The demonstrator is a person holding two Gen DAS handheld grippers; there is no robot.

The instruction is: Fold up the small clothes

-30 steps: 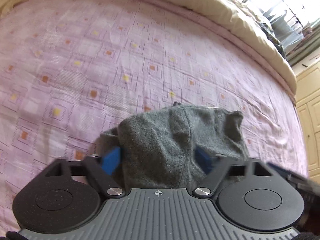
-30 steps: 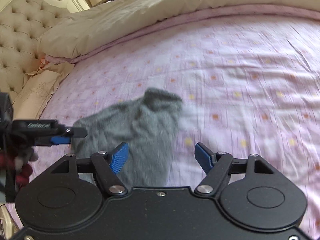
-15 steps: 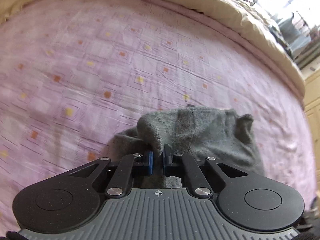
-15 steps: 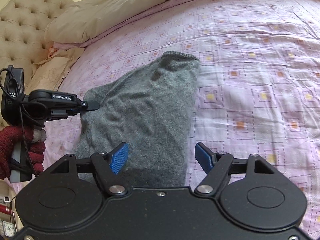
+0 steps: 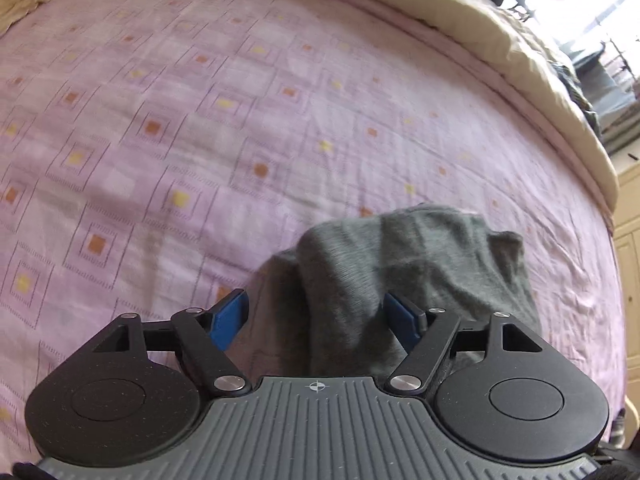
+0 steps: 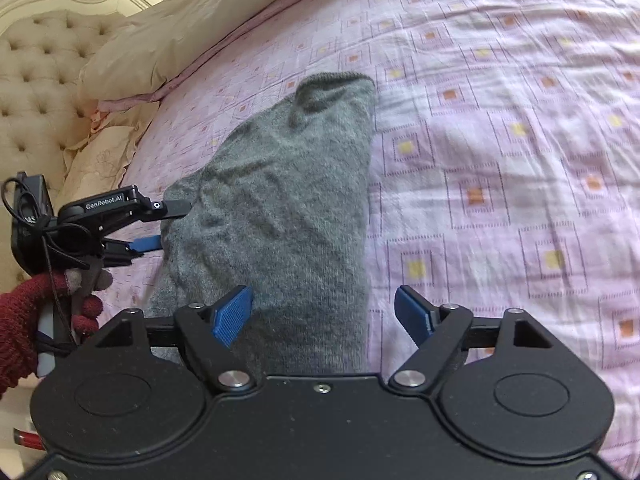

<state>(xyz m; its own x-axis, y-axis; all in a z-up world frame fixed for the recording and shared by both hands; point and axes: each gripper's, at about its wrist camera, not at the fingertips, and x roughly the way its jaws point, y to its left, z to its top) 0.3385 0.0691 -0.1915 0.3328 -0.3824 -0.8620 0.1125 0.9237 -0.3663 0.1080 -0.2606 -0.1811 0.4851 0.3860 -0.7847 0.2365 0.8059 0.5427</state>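
A grey knitted sock [image 6: 280,208] lay rumpled and stretched out on the pink patterned bedsheet [image 6: 500,140], its open cuff toward the pillows [image 6: 192,32].

Location: a home bedroom. Evidence: a bed covered with a pink patterned sheet [image 6: 500,160] fills both views; a cream tufted headboard [image 6: 36,80] occupies the upper left of the right wrist view, with a beige duvet [image 6: 192,28] beside it. Cream cupboard doors [image 5: 628,220] at right edge, left wrist view.

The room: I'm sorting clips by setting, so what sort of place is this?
Most likely a bedroom: a bed with a pink patterned sheet, a tufted headboard and a cream duvet.
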